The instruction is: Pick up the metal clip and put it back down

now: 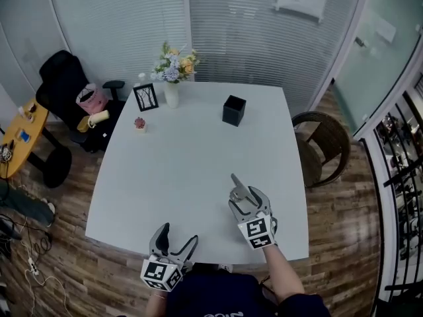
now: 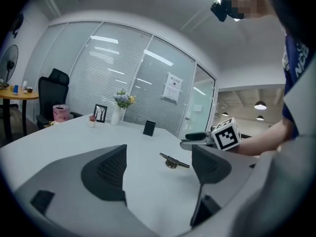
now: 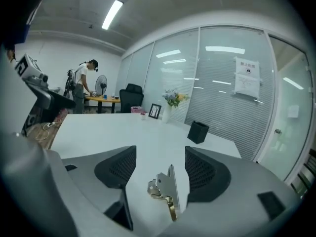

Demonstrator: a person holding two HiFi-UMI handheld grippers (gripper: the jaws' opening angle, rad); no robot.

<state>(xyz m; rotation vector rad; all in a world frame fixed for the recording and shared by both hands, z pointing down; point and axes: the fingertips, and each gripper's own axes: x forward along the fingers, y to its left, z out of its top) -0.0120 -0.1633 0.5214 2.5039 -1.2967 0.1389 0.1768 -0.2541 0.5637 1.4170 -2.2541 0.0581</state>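
I am at the grasping step: the metal clip (image 3: 165,192) has not been lifted yet. In the right gripper view it sits in the lower middle of the frame on the white table (image 1: 185,157). One silver handle stands up and a brass-coloured part is below it.

My right gripper (image 3: 160,163) has its jaws wide apart, one on each side of the clip. The clip is nearer the jaw on the right of that frame, and I see neither ribbed pad pressing on it. Whether it brushes that nearer pad I cannot tell.

My left gripper (image 1: 178,238) hangs at the bottom edge of the head view, near the table's front edge. Its jaws are also spread, with nothing between them. In its own view the clip (image 2: 174,161) shows farther out on the table, right of centre, well beyond its tips.

As I judge it, the next move is to centre the clip between the right pads. Then I should close squarely on the upright handle, since the thin metal could tip or skid if one pad touches first. After that comes a short lift clear of the table, and setting it down on the same bare patch. The left gripper has no part in this and can keep out of the way.
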